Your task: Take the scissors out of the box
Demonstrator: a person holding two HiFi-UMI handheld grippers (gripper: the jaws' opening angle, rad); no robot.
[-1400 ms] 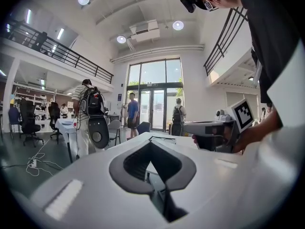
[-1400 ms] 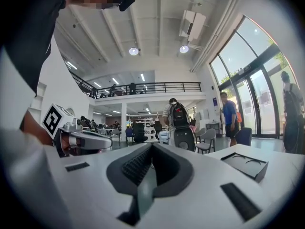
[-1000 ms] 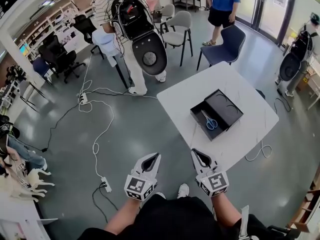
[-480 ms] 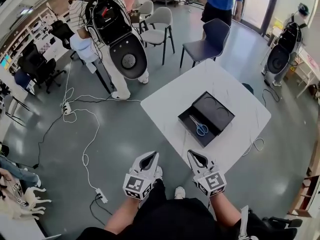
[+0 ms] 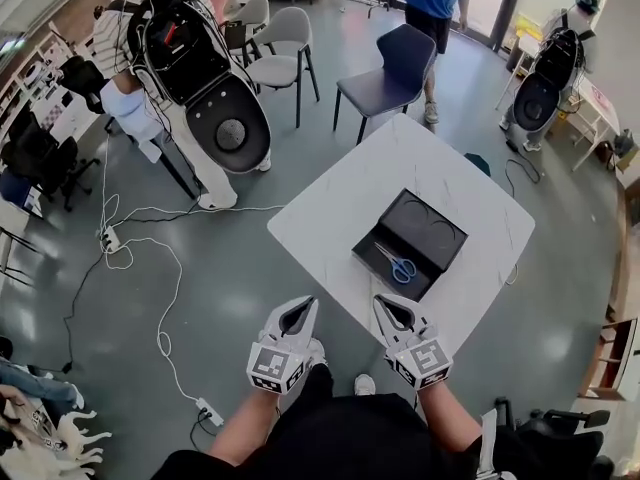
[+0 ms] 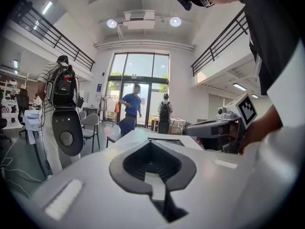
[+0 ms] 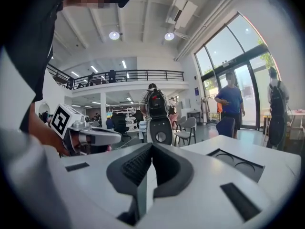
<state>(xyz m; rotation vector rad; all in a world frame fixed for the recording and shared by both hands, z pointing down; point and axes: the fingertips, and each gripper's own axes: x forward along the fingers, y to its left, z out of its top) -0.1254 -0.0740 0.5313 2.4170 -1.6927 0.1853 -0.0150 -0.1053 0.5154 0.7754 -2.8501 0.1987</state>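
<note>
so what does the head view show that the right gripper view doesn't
Only the head view: the blue-handled scissors lying inside the open black box. Only the right gripper view: the mezzanine railing and ceiling lights. Both: the white table, the box's lid with two round recesses, the person wearing a backpack, and the left gripper and right gripper, each with fingers closed on nothing.

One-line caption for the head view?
Left gripper and right gripper, both shut, hover short of scissors lying in the black box.
</note>
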